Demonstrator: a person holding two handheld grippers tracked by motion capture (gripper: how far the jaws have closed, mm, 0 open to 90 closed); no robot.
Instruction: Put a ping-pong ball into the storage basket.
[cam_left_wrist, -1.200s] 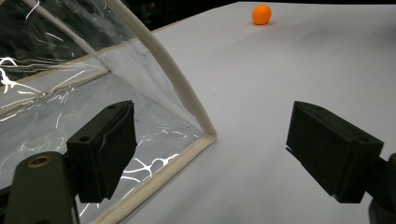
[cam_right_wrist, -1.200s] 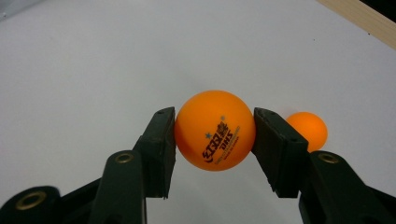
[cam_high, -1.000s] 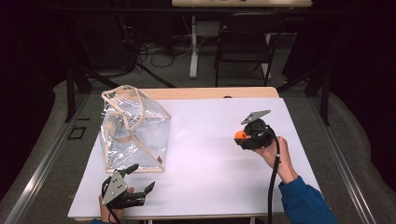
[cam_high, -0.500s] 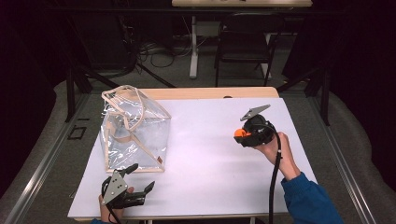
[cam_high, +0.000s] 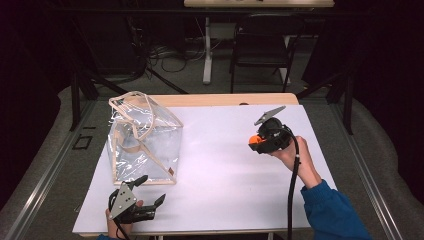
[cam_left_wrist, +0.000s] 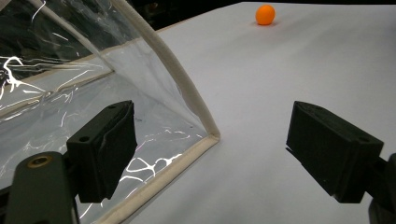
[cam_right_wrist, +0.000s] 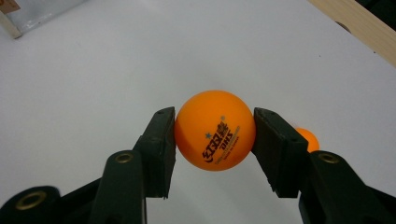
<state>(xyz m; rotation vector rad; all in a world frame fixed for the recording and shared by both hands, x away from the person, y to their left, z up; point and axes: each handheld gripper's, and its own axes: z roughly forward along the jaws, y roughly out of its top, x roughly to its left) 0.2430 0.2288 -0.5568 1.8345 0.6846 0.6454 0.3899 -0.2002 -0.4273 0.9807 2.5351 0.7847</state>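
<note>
Orange ball (cam_right_wrist: 215, 130): I have it pinched between the two black jaws of my right tongs (cam_right_wrist: 215, 140), one pad against each side, its printed lettering facing the camera that rides on them.
Ball's place: in the high view it shows as an orange spot (cam_high: 254, 140) at the front of the right tongs (cam_high: 259, 142), over the right part of the white tabletop (cam_high: 225, 170), well apart from the bag.
Second orange ball (cam_right_wrist: 306, 138): it peeks out just behind the right jaw in the right gripper view; I see one such ball (cam_left_wrist: 265, 14) lying alone on the white sheet far off in the left gripper view.
Right hand (cam_high: 292, 155): it comes in from the lower right on a blue sleeve (cam_high: 332, 215), gripping the tool with its jaws pointing left toward the table's middle.
Left tongs (cam_high: 150, 192): jaws spread wide with nothing between them, low at the near left edge of the tabletop.
Left hand (cam_high: 120, 222): it grips the tool at the bottom edge, jaws aimed up and right.
Clear plastic bag (cam_high: 142, 142): it stands on the left part of the tabletop, cream-trimmed, its near corner (cam_left_wrist: 210, 135) just ahead of my left jaws.
</note>
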